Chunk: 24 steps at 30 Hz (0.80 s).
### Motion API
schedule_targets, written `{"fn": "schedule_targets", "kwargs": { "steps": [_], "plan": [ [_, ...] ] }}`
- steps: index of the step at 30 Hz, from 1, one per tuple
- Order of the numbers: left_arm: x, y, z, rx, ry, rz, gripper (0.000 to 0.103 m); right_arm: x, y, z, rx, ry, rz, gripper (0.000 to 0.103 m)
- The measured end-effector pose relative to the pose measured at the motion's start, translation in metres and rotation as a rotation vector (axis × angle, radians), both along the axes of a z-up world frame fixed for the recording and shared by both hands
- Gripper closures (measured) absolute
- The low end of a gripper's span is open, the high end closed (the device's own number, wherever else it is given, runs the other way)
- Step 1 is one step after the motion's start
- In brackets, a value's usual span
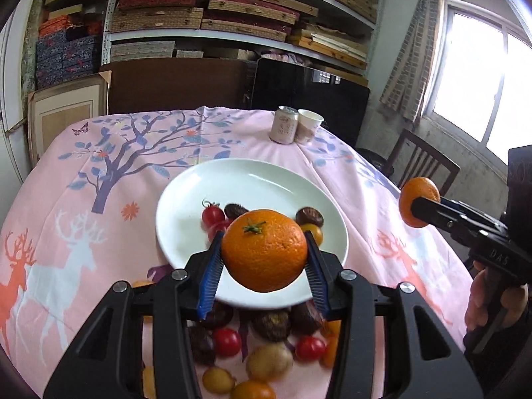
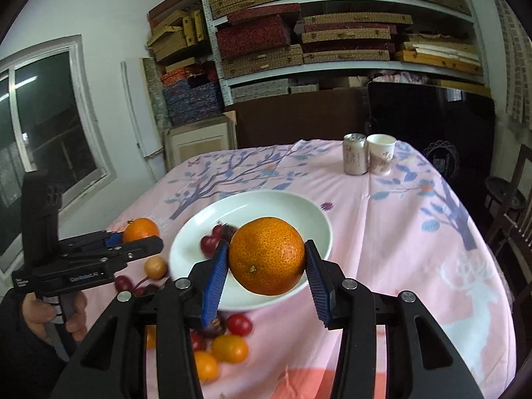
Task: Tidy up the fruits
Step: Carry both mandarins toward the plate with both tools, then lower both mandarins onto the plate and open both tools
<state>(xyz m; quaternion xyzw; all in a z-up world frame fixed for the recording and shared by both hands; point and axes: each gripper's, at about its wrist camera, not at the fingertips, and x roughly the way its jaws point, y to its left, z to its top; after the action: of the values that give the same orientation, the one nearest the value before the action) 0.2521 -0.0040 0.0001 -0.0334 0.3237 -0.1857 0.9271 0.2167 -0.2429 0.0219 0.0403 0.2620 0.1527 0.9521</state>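
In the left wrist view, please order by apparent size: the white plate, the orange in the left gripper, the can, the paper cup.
1. white plate
2. orange, enlarged by nearness
3. can and paper cup: alike, unranked

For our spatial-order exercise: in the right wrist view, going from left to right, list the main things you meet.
Hand → left gripper shut on a small orange → white plate → large orange in the right gripper → can → paper cup.

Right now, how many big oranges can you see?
2. One orange sits clamped in the left tool; the other orange is clamped in the right tool. Both hang above the white plate. More could be hidden.
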Motion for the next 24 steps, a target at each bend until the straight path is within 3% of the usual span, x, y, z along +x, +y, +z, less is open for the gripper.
{"fn": "schedule_targets", "kwargs": {
  "steps": [5, 14, 15, 18, 21, 24],
  "plan": [
    [0.052, -0.003, -0.007, 0.003, 0.038, 0.063, 0.058, 0.055, -0.001, -0.021, 0.044, 0.065, -0.051, 0.057],
    [0.101, 0.024, -0.039, 0.018, 0.114, 0.186, 0.058, 0.106, 0.036, -0.039, -0.058, 0.063, -0.020, 0.056],
    [0.103, 0.026, -0.043, 0.025, 0.119, 0.195, 0.057, 0.110, 0.042, -0.042, -0.073, 0.070, -0.013, 0.056],
    [0.106, 0.030, -0.052, 0.032, 0.133, 0.213, 0.041, 0.109, 0.048, -0.044, -0.096, 0.056, -0.018, 0.042],
    [0.099, 0.035, -0.050, -0.003, 0.127, 0.216, 0.030, 0.103, 0.042, -0.041, -0.063, 0.054, -0.023, 0.042],
    [0.085, 0.038, -0.047, -0.033, 0.122, 0.208, 0.029, 0.088, 0.029, -0.039, -0.018, 0.075, -0.032, 0.042]
  ]
}}
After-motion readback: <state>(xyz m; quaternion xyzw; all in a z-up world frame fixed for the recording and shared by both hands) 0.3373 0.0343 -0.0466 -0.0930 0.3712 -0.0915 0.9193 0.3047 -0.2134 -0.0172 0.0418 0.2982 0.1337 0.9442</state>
